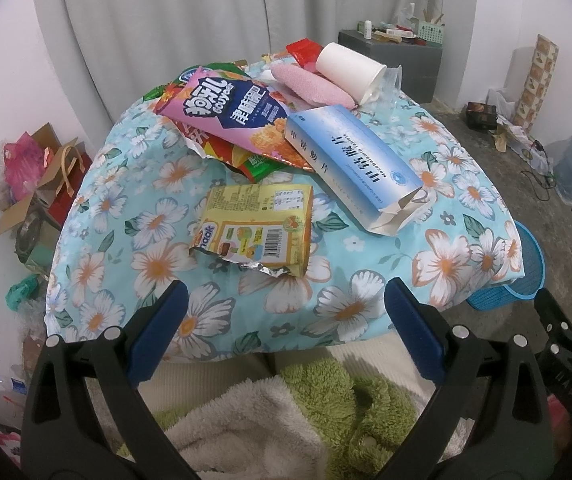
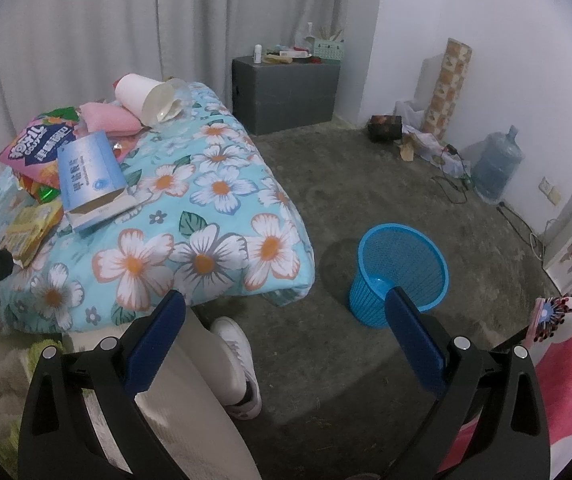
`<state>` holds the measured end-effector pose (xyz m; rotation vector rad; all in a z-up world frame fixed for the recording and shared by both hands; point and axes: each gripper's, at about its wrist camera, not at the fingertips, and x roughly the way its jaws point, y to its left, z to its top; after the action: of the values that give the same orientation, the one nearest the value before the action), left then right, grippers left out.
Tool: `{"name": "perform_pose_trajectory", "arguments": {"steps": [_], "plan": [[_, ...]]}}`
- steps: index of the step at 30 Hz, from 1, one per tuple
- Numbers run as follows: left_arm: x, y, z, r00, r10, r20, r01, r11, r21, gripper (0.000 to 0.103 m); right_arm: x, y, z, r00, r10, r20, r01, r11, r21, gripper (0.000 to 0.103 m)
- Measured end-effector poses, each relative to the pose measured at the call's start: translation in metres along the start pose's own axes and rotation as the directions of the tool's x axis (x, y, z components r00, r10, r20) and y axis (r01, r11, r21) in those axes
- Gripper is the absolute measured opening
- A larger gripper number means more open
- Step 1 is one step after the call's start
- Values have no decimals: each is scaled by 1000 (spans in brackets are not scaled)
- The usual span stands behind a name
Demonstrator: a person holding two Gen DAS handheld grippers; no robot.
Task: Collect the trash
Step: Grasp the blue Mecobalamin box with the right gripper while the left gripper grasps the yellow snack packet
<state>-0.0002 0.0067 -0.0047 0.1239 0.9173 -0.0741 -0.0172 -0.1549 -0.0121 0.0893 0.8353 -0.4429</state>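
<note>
My left tool (image 1: 283, 304) and right tool (image 2: 286, 312) both hang apart, empty. The yellow wrapper (image 1: 255, 230) lies at twelve o'clock on the tabletop (image 1: 366, 304). I judge its slick foil could slip before reaching the blue basket (image 2: 400, 272).

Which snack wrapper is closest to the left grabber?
The yellow wrapper with the barcode and torn foil edge. It lies alone just ahead of the left gripper; the pink bag sits farther back in the pile.

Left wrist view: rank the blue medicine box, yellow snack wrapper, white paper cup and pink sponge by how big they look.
1. Blue medicine box
2. Yellow snack wrapper
3. White paper cup and pink sponge: look alike, and both lie farther back, so unranked.
</note>
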Motion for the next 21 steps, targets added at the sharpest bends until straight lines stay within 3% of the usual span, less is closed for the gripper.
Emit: {"name": "perform_pose_trajectory", "arguments": {"steps": [5,9,14,16,18,19,21], "plan": [[6,19,-3,999,-21,-29,19,999,-48,94,5,8,11,1000,8,0,-8,1000,12,97],[15,44,0,998,-54,-27,50,991,-123,94,2,12,23,999,7,50,-7,1000,8,97],[24,85,3,989,-136,53,143,972,-186,94,7,34,47,995,34,89,-32,999,-29,97],[30,104,1,972,-218,93,234,943,-236,94,11,45,57,991,81,105,-76,996,-51,97],[38,123,-1,938,-325,122,347,886,-308,94,15,53,66,986,130,102,-123,990,-70,97],[44,131,-1,929,-352,118,371,863,-344,94,20,61,72,982,167,90,-160,984,-85,97],[54,140,0,928,-361,94,368,847,-385,94,30,75,82,973,223,60,-216,970,-107,97]]}}
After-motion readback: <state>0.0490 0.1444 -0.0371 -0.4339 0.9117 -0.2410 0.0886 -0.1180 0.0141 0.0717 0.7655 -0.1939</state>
